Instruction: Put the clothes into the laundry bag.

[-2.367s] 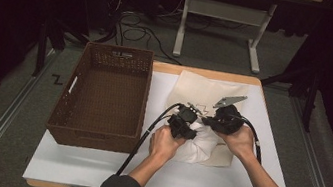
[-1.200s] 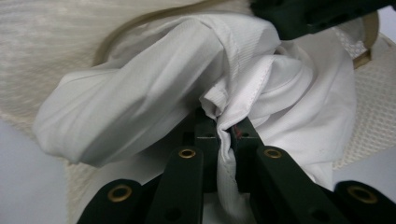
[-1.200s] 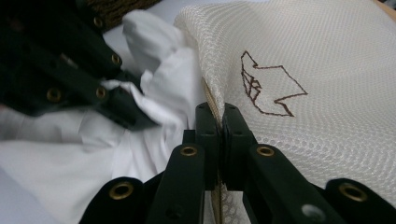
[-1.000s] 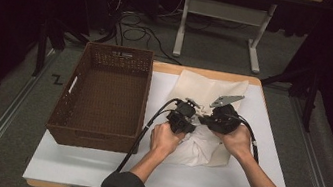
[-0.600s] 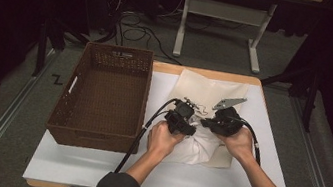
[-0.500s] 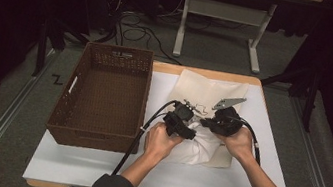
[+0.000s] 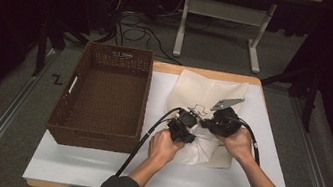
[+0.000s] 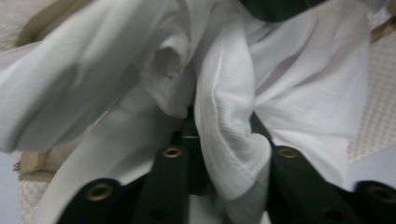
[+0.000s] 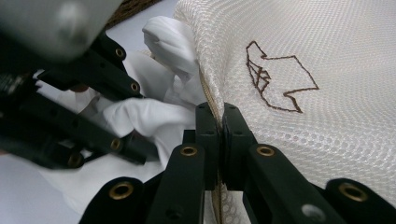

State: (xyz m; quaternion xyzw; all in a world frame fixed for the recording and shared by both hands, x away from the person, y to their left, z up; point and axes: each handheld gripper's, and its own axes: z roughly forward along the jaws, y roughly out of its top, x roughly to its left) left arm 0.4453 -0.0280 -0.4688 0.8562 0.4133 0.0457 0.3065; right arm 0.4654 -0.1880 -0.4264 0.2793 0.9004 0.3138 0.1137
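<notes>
White table covering carries a mesh laundry bag toward its far right corner. Right gripper clamps the bag's opening edge; left gripper, jaws just closing, pinches white cloth. Risk: thin cloth slipping free, or the bag mouth collapsing.

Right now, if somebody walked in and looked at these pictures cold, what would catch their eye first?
Probably the two black tools meeting over the cream mesh bag at the middle of the table. The right tool is shut on the bag's edge beside a brown stitched emblem, and the left tool has white cloth bunched between its jaws. A big brown wicker basket sits to the left.
</notes>
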